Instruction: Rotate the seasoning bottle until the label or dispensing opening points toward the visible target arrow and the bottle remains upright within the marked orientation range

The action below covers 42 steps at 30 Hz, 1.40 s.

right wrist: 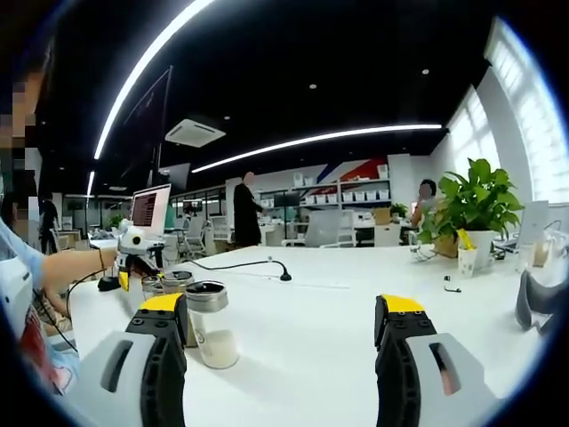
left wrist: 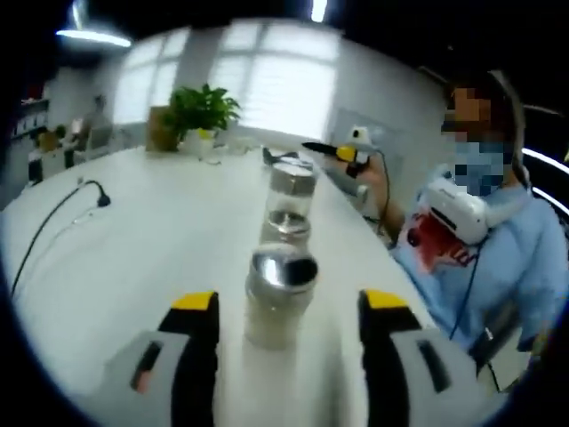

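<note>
1. In the left gripper view, your left gripper (left wrist: 289,325) has its fingers spread, and the seasoning bottle (left wrist: 279,298) stands upright between them at lower centre: a clear cylinder with a shiny metal cap and pale contents.
2. Just behind it stands a second glass jar (left wrist: 290,200), on the smooth white counter (left wrist: 160,249).
3. In the right gripper view, your right gripper (right wrist: 289,342) has its fingers spread on nothing; the bottle sits at lower left.
4. A leafy potted plant (right wrist: 471,209) stands at right.
</note>
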Each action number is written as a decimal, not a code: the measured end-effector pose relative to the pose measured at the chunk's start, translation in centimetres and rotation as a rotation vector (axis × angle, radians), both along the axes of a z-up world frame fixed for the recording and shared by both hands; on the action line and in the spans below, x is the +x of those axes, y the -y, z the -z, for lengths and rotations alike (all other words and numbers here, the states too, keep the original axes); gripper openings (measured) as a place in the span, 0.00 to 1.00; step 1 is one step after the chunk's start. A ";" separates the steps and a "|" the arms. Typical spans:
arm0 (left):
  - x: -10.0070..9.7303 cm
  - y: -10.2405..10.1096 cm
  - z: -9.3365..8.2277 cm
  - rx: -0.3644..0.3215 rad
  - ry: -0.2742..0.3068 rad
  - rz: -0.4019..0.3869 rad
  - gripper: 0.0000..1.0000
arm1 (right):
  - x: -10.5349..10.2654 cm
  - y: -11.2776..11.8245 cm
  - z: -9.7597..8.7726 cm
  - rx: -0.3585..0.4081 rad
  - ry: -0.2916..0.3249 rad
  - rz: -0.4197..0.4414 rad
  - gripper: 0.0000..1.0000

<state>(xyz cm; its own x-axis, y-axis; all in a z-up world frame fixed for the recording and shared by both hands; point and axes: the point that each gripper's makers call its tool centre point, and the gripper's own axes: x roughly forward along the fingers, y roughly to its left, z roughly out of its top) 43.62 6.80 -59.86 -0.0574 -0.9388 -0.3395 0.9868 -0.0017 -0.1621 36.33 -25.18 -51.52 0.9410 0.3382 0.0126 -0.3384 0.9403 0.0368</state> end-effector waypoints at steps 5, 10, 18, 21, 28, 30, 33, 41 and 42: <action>1.2 -0.4 1.1 0.021 0.057 -0.209 0.65 | -0.1 -0.1 -0.2 0.001 0.004 -0.002 0.90; 0.5 -0.4 2.1 0.030 0.065 -0.348 0.65 | -0.2 -0.1 -0.2 0.002 0.004 -0.001 0.90; 0.8 -0.7 0.4 -0.101 0.073 -0.554 0.73 | -0.2 -0.4 -0.1 0.000 0.001 -0.006 0.90; 0.8 -0.7 0.6 -0.083 0.175 -0.586 0.65 | -0.2 -0.2 -0.1 0.005 0.001 0.001 0.90; 1.4 -0.5 0.0 -0.162 0.148 -0.663 0.52 | -0.3 -0.1 0.0 0.006 0.000 0.002 0.90; 1.5 -0.5 0.2 -0.158 0.139 -0.670 0.52 | -0.3 -0.1 -0.2 0.008 0.005 0.004 0.90; 1.8 -0.5 -0.1 -0.152 0.161 -0.694 0.52 | -0.3 0.0 -0.1 0.007 0.004 0.007 0.90; 2.0 0.1 -0.3 -0.139 0.185 -0.688 0.41 | -0.2 0.0 0.0 0.011 -0.002 0.005 0.90; 2.2 0.1 -0.2 -0.143 0.172 -0.688 0.39 | -0.2 0.1 0.0 0.011 -0.002 0.005 0.90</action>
<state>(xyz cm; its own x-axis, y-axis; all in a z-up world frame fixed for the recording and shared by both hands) 45.79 6.65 -59.68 0.6062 -0.7787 -0.1617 0.7833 0.6198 -0.0487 36.10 -25.24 -51.49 0.9426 0.3335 0.0146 -0.3338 0.9414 0.0478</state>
